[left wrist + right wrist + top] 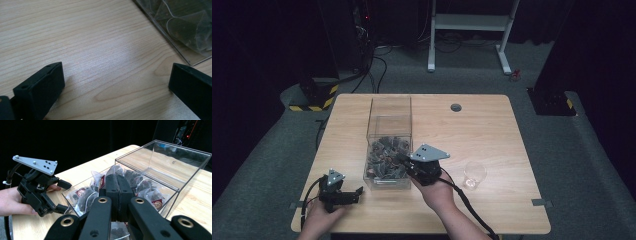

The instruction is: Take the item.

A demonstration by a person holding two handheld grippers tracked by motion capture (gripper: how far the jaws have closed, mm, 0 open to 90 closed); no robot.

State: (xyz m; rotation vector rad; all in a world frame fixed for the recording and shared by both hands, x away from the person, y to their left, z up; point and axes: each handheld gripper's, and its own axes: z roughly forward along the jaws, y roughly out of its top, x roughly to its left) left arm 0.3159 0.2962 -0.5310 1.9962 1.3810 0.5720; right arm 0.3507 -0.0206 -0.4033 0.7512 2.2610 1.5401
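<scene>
Right gripper (404,161) closed, poking into the tea bag box (389,112)
Left gripper (354,194) sits wide open on the wood table (482,135), dark room behind.

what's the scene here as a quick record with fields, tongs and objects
left tongs: open, low over the wooden table, just left of the clear box
right tongs: shut, tips among the tea bags; whether they pinch one cannot be told
clear box: open top, near half heaped with tea bags, far half bare
plastic cup: upright, to the right of the right hand, untouched
left hand: at the table's near edge
</scene>
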